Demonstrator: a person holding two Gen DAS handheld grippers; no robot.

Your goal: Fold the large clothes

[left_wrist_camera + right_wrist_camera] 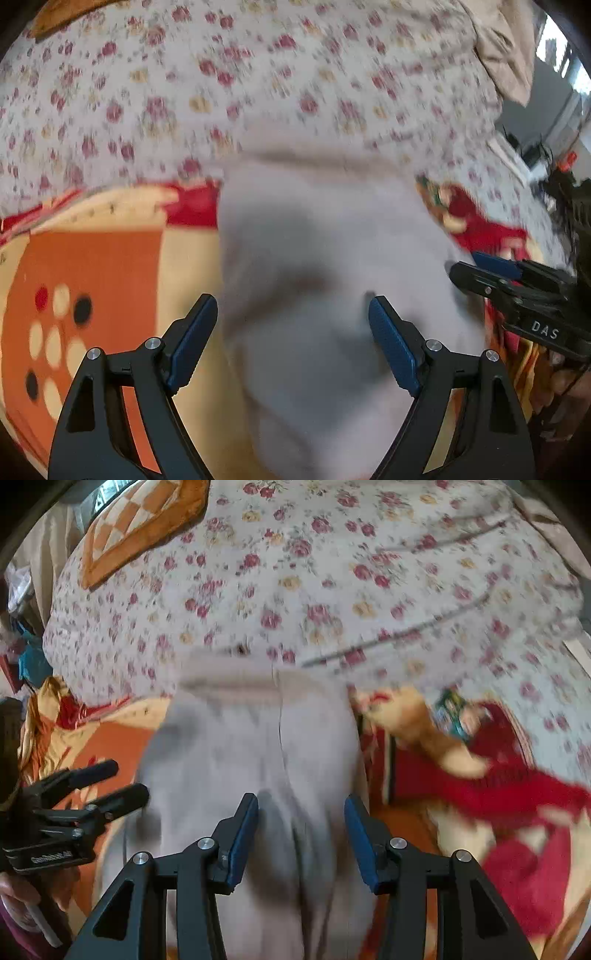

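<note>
Looking down onto a bed, both views blurred. Covering the far part of the bed: a white sheet (pixel 332 590) printed with small red and yellow roses, creasing in long folds toward the right edge. Lying across the near part: a blanket (pixel 96 258) in orange and cream with red patches and a cluster of cream, red and black dots. Resting at the far left corner of the bed in the right wrist view: a cushion (pixel 140 528) in orange and cream checks. Hanging at the far right corner in the left wrist view: a beige cloth (pixel 506 55).

Lying in the middle of the near part, on top of the blanket and reaching up onto the edge of the sheet: a pale grey garment (pixel 325 277), soft and rumpled, with a thicker band along its far edge and a thin seam running down its middle.

Hovering over the garment's near left part: the left gripper (pixel 291 343), jaws standing wide apart with nothing between the blue pads. Hovering over the garment's near middle: the right gripper (pixel 301 834), jaws parted, pads not pressing on the cloth below.

Showing past the bed's right edge in the left wrist view: a bright patch of room with dark, indistinct clutter. Showing past the left edge in the right wrist view: a heap of coloured cloth, too blurred for telling more.
</note>
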